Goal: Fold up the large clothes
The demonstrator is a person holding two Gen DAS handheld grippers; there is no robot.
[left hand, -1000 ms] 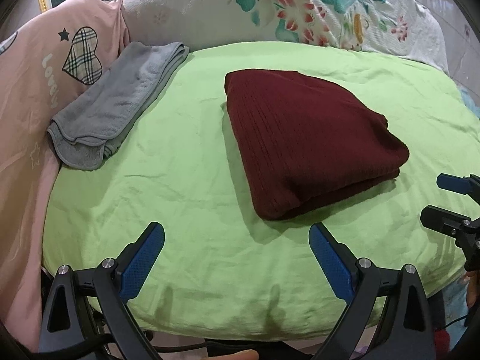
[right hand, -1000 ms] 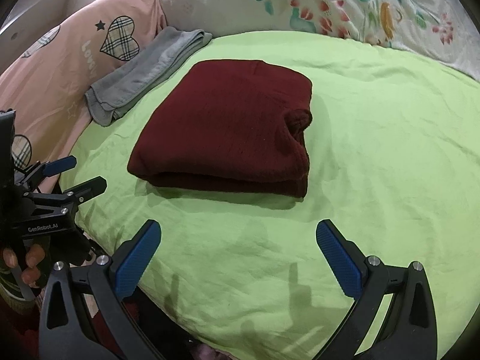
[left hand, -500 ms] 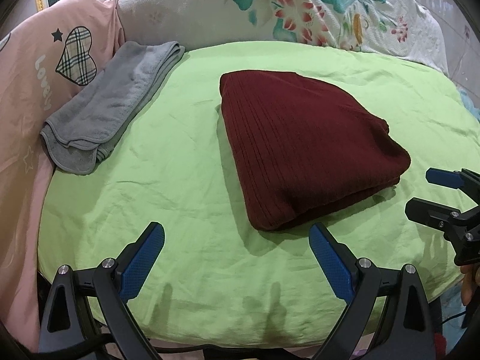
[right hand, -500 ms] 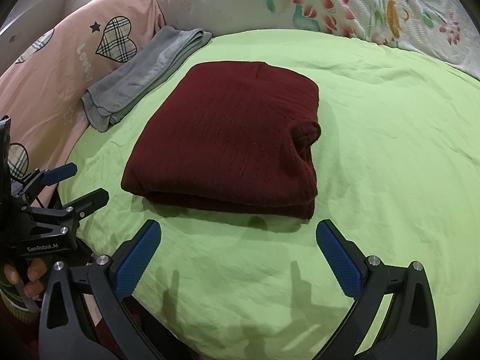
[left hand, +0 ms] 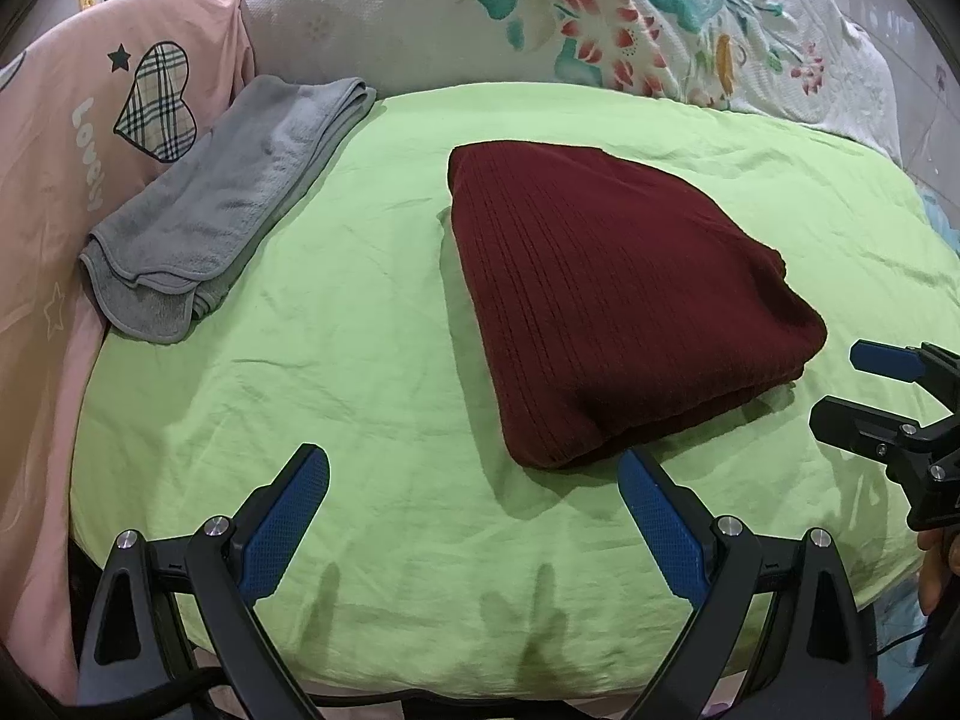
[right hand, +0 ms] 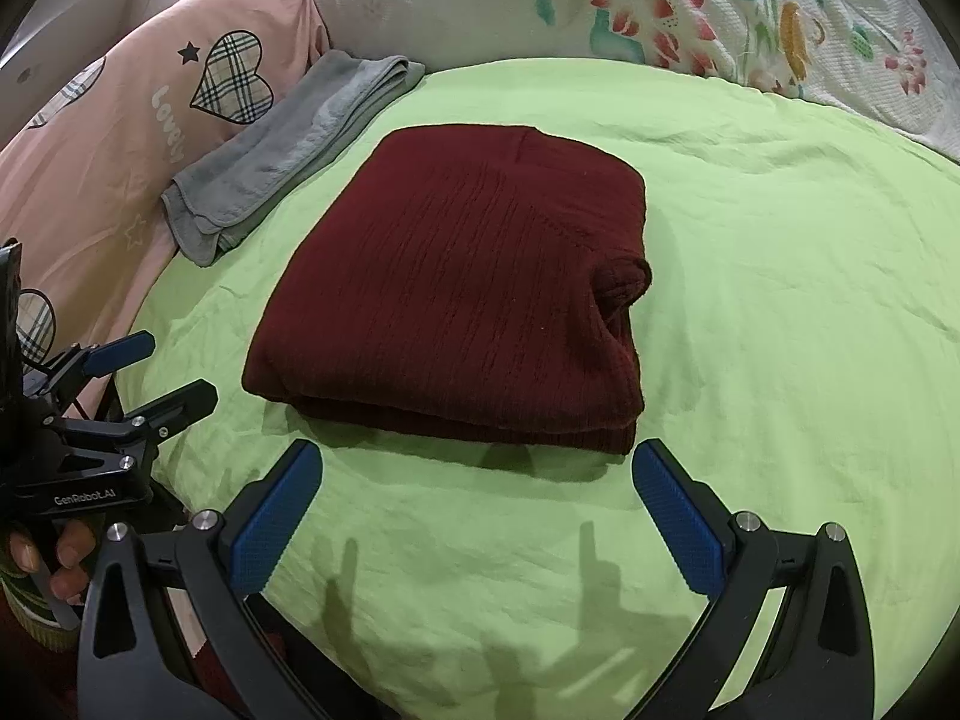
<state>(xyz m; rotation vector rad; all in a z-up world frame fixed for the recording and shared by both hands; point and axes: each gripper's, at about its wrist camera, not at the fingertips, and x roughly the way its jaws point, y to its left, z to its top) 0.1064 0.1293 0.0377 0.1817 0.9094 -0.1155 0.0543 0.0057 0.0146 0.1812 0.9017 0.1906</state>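
A dark red knit sweater [left hand: 612,300] lies folded into a thick rectangle on the green sheet [left hand: 360,360]; it also shows in the right wrist view [right hand: 468,294]. My left gripper [left hand: 474,480] is open and empty, just short of the sweater's near left corner. My right gripper [right hand: 477,468] is open and empty, right at the sweater's near edge. Each gripper shows in the other's view: the right one [left hand: 864,384] at the right edge, the left one [right hand: 150,372] at the left edge, both open.
A folded grey towel [left hand: 222,204] lies at the sheet's far left edge. A pink quilt with plaid hearts [left hand: 78,138] borders the left. A white floral cover [left hand: 600,18] runs along the back. The bed's front edge drops off below the grippers.
Both grippers have moved forward, closer to the sweater, which now looms larger. The sweater and towel have not moved. Both grippers stay open.
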